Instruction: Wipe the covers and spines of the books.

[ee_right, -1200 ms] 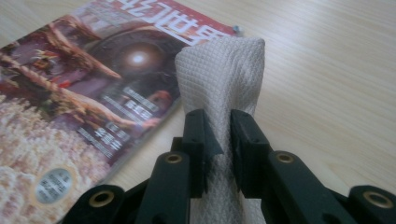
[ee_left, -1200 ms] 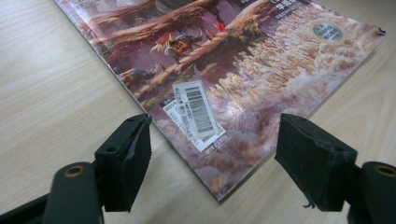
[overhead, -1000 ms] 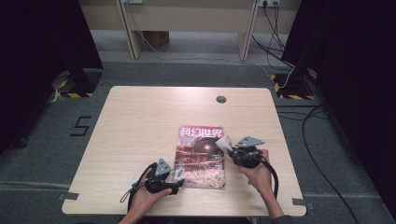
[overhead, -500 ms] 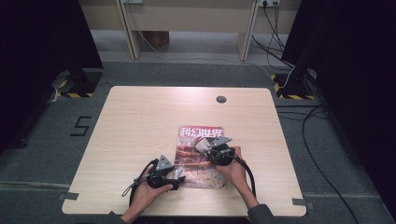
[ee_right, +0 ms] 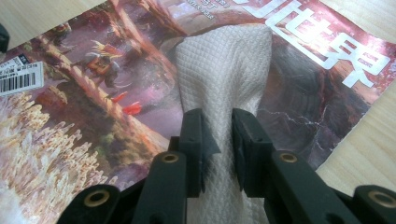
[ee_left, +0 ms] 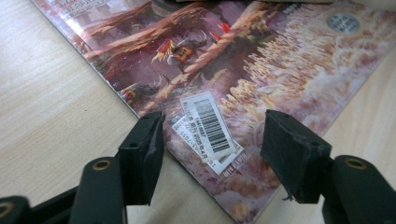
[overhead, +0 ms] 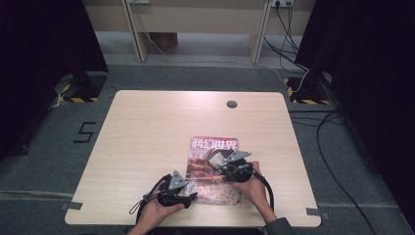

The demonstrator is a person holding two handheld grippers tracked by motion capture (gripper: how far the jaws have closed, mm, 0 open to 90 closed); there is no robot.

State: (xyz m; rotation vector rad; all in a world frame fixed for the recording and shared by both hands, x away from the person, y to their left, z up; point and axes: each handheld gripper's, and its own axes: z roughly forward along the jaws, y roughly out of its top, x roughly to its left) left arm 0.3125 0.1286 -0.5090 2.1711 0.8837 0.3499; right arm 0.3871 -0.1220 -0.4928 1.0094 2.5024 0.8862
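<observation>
The magazine [ee_left: 261, 70] has a glossy printed paper cover with a matt white barcode label [ee_left: 210, 128] at its 6 o'clock edge. The paper towel [ee_right: 224, 70] is matt white with a quilted, embossed texture. The surface [overhead: 147, 132] is smooth, pale wood-grain laminate; the claw pads [ee_left: 144, 154] are matt black rubber.
</observation>
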